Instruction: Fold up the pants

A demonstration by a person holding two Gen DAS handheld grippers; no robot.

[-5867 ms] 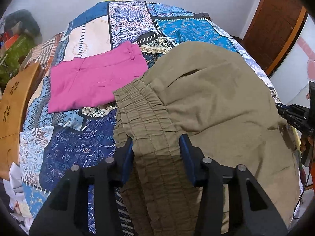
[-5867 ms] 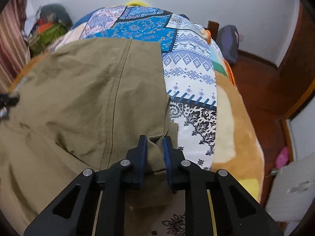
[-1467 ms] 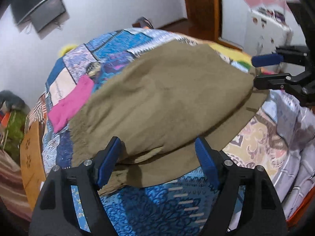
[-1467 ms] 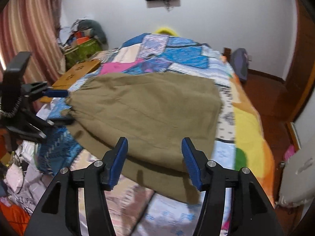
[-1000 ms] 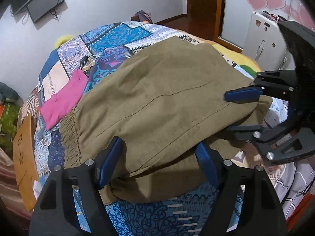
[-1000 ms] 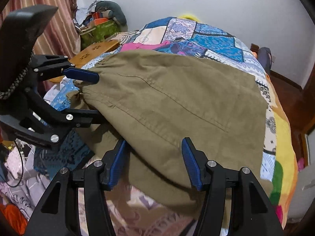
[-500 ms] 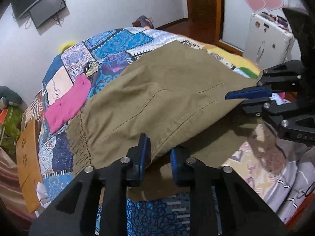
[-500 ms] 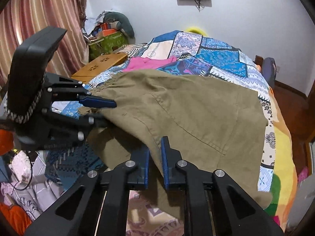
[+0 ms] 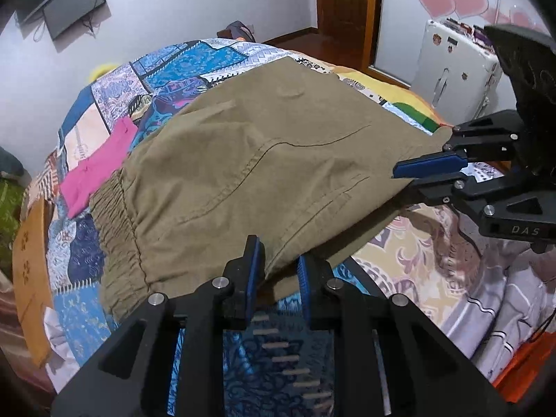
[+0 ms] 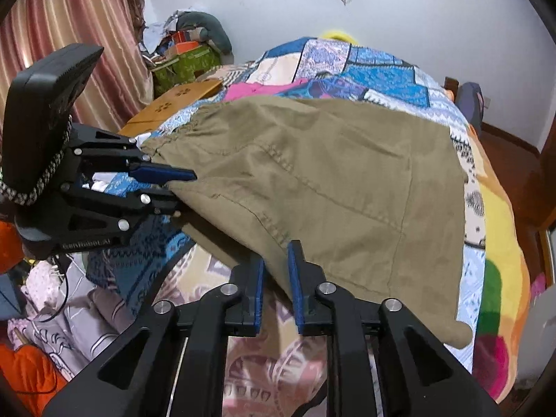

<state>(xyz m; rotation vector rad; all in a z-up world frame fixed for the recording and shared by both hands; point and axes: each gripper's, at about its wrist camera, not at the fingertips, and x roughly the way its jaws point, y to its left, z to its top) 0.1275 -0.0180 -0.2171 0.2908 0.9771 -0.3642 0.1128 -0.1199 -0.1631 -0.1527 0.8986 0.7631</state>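
Observation:
The olive-khaki pants (image 9: 264, 160) lie folded on the patchwork bedspread (image 9: 194, 59), elastic waistband at the left. My left gripper (image 9: 278, 271) is shut on the near edge of the top layer close to the waistband and holds it slightly raised. My right gripper (image 10: 276, 271) is shut on the same near edge further along. Each gripper shows in the other's view: the right one (image 9: 431, 173) at the pants' right edge, the left one (image 10: 166, 184) at the waistband end. The pants (image 10: 330, 187) fill the middle of the right wrist view.
A folded pink garment (image 9: 97, 170) lies on the bed beyond the waistband. A wooden board (image 10: 173, 104) sits at the bed's left side. Loose bedding (image 10: 87, 299) is piled at the near edge. A white case (image 9: 455, 66) and a wooden door (image 9: 344, 0) stand to the right.
Both grippers were open over the pants' near edge a second ago. They have closed on the top layer's edge and now lift it slightly.

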